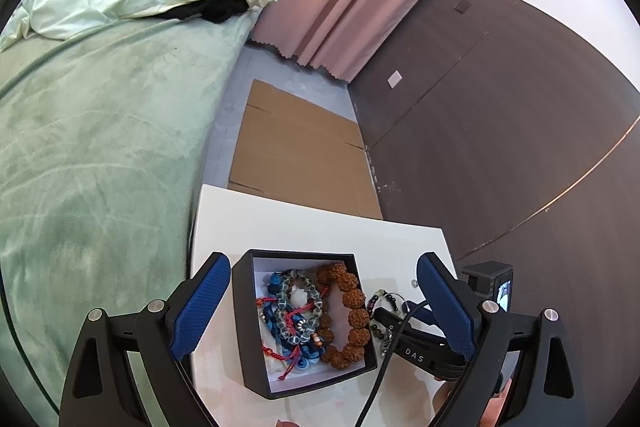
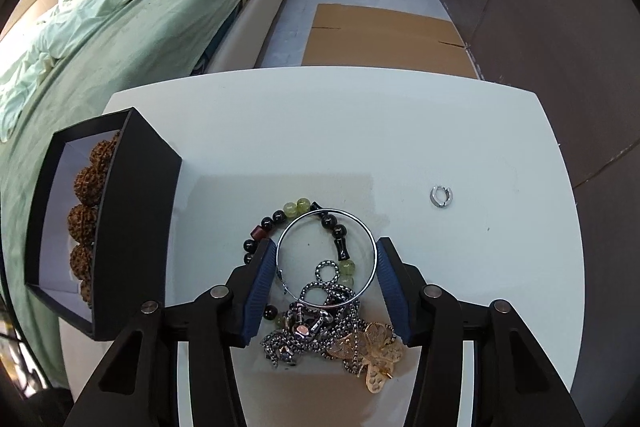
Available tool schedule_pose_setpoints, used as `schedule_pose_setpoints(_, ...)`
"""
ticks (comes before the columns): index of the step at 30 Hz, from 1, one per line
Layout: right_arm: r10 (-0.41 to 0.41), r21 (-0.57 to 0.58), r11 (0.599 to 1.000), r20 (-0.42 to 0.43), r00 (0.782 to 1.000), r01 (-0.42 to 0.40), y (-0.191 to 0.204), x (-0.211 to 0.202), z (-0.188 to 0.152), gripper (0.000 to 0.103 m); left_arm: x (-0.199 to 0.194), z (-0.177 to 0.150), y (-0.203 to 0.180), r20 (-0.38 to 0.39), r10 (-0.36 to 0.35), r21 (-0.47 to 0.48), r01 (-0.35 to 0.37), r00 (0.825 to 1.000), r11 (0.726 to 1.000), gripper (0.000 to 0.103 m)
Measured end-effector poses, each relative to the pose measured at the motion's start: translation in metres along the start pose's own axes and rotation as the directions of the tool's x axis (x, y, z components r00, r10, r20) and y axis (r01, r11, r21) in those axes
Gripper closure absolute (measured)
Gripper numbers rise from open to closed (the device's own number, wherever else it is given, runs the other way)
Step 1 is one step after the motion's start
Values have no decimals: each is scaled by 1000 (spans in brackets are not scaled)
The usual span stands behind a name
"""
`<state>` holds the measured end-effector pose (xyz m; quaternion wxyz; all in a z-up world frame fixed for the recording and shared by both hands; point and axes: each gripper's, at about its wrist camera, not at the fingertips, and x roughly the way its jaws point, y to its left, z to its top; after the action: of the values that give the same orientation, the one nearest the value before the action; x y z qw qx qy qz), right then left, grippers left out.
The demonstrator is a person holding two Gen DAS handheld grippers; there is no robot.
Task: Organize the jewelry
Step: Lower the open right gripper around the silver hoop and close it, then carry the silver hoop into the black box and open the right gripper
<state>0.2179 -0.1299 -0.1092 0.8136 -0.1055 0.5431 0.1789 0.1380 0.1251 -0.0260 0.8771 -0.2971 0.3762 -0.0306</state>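
Left tool (image 1: 324, 301): spread wide, holding nothing, above black box (image 2: 132, 227) of beaded bracelets at table's (image 2: 400, 131) left. Right tool (image 2: 326, 273): pads touching both sides of silver bangle (image 2: 327, 257), lying over chain pile. Small ring (image 2: 441, 196) apart, farther right.

A white, smooth-topped table (image 2: 320, 131) with rounded corners carries everything. On its left side rests a black square cardboard box with a white lining (image 2: 132, 227). Near the middle, towards the near edge, lies a heap of jewelry: a bracelet of black and pale green beads (image 2: 298, 209), a thin silver bangle (image 2: 327, 257), a tangled steel chain (image 2: 320, 331) and a gold filigree butterfly piece (image 2: 376, 355). A small silver hoop earring (image 2: 440, 196) lies alone to the right, well apart.
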Motion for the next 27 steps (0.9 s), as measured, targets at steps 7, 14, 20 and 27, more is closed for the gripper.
schedule_pose_setpoints(7, 71, 70, 995, 28, 997, -72, -16, -16, 1, 52, -5, 0, 2, 7, 4, -2, -4, 1000, 1000, 8)
schedule_pose_setpoints(14, 251, 110, 956, 181, 951, -273, -12, -54, 2, 52, -12, 2, 8, 26, 33, -2, -33, 999, 999, 8)
schedule_pose_setpoints(20, 411, 75, 893, 265, 872, -444, 14, -69, 3, 52, -20, 3, 18, 47, 49, -21, -48, 998, 999, 0)
schedule_pose_setpoints(27, 552, 45, 810, 278, 786, -585, 44, -67, 6, 51, -23, 0, 27, 38, 53, -50, -51, 998, 997, 0)
